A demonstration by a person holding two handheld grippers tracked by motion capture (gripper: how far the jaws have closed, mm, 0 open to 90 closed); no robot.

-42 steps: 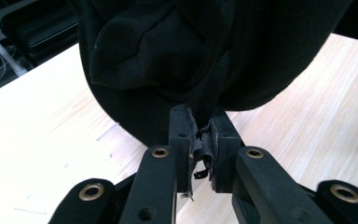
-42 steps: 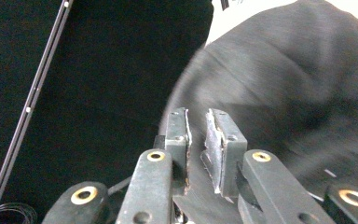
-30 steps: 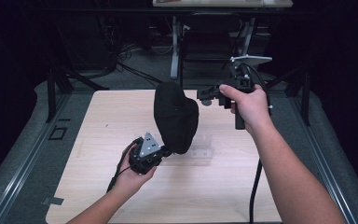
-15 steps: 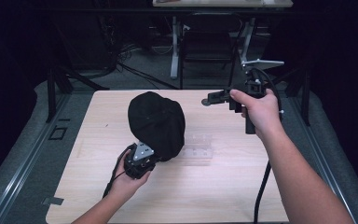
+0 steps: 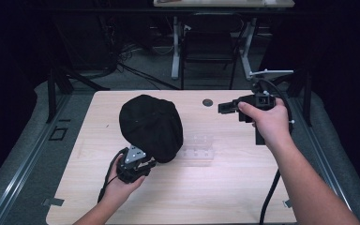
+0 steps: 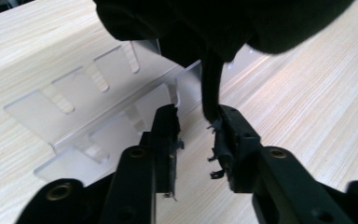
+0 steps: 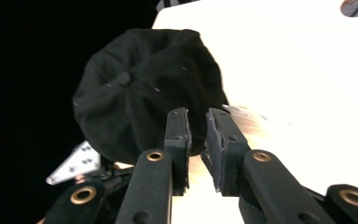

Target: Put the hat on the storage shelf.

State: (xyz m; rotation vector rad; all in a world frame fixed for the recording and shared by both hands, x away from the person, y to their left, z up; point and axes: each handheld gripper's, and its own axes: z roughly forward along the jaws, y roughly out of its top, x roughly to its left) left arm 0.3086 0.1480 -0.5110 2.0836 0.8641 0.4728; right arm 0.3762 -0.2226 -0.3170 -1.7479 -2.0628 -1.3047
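A black cap rests crown-up on a clear plastic stand in the middle of the wooden table. My left gripper sits at the cap's near edge. In the left gripper view its jaws have just been opening; the cap's hanging edge brushes the right pad without being pinched, above the stand. My right gripper hovers to the right of the cap and points left. Its jaws stand slightly apart with nothing between them, facing the cap.
A small dark round hole sits near the table's far edge. The right gripper's cable hangs over the right front of the table. Metal desk legs and cables stand beyond the far edge, and grey matting borders the table.
The cap has gone from upright between both grippers to lying crown-up on the stand. The left jaws have opened off its edge. The right gripper has drawn away to the right.
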